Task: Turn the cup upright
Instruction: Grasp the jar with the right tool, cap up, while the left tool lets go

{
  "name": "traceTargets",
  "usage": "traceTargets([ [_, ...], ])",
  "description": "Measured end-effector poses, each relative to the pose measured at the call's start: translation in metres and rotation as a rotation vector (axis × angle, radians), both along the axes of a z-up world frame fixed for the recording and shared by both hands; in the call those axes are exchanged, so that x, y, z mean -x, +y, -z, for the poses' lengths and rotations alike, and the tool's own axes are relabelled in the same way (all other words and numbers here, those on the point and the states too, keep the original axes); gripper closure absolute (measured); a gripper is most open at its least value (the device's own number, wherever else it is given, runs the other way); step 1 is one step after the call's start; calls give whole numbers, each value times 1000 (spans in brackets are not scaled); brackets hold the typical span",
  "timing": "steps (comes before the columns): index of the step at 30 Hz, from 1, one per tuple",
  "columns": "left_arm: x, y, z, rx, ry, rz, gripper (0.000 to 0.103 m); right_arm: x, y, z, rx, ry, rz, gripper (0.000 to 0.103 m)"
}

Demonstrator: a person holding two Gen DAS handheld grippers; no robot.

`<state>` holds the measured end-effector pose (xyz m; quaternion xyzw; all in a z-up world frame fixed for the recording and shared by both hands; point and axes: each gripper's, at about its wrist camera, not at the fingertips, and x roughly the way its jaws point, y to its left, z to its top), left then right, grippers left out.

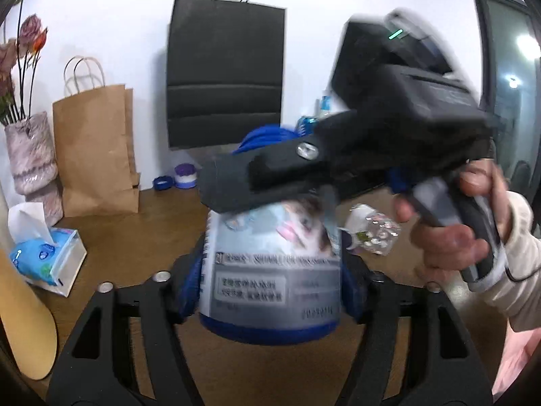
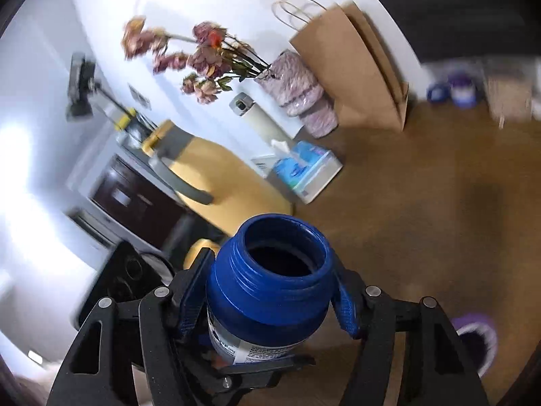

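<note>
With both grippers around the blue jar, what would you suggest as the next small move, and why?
Probably open the left gripper a little and let the right gripper carry on alone. The blue jar sits between both pairs of fingers, the right across its neck, and its open mouth is unobstructed in the right wrist view. Two grips would likely fight the turn. How tightly the left holds, I cannot tell.

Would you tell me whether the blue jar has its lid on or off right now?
Off. In the right wrist view the blue jar shows bare neck threads and a dark open mouth.
</note>
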<state>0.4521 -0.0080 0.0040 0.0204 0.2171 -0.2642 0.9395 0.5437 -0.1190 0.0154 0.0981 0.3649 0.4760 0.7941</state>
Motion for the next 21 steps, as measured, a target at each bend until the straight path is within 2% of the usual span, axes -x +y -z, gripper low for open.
traceTargets([
  [1,-5,1,2,0,9,-8,26,10,7,-8,89,-123,29,35],
  [2,-11,3,4,14,22,-4,26,20,14,-14,161,-229,40,35],
  [3,-18,4,5,31,34,0,27,25,20,-16,210,-295,40,35],
  [4,-21,4,7,40,35,4,36,30,28,-17,258,-350,29,35],
  [6,-26,-4,9,10,-1,0,40,29,37,-15,331,-416,41,35],
  [8,-31,-10,13,-12,-33,-27,42,21,39,-12,356,-438,50,35],
  [11,-47,-9,15,5,-7,-46,42,6,36,-7,349,-484,43,35],
  [14,-63,-11,16,5,4,-89,42,-6,39,1,366,-573,34,34],
  [16,-69,-12,19,17,15,-108,43,-16,37,5,345,-567,36,33],
  [19,-74,-11,26,26,41,-119,43,-30,27,13,271,-493,41,33],
  [21,-72,-13,28,15,42,-134,43,-32,27,14,268,-476,39,33],
])
